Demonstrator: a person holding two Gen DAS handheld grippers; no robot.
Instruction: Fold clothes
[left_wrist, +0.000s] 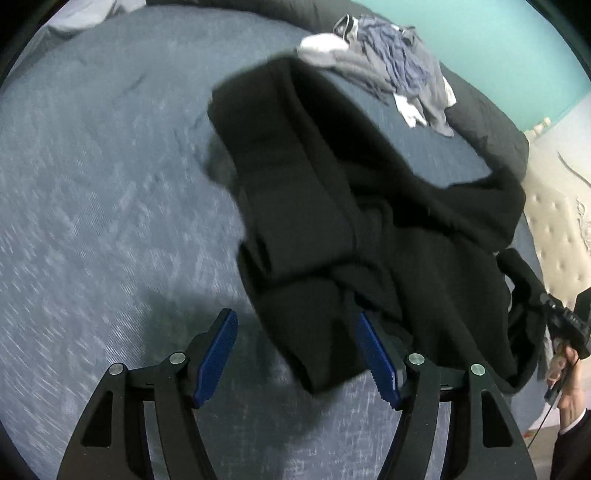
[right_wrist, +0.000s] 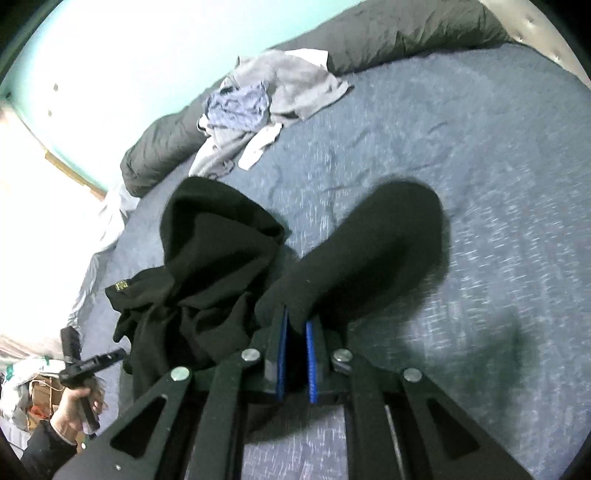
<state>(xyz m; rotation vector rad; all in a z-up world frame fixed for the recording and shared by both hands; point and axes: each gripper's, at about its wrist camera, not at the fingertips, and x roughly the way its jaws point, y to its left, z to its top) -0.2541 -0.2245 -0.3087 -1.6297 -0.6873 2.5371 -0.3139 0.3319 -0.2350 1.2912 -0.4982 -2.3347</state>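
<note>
Black clothing (right_wrist: 207, 258) fills the frame's middle on the blue bed (right_wrist: 480, 184); right gripper (right_wrist: 295, 332) pinches it, left gripper (left_wrist: 299, 354) is spread wide.

left gripper (left_wrist: 297, 354) jaws apart, right gripper (right_wrist: 295, 328) clamped (angled down)
</note>
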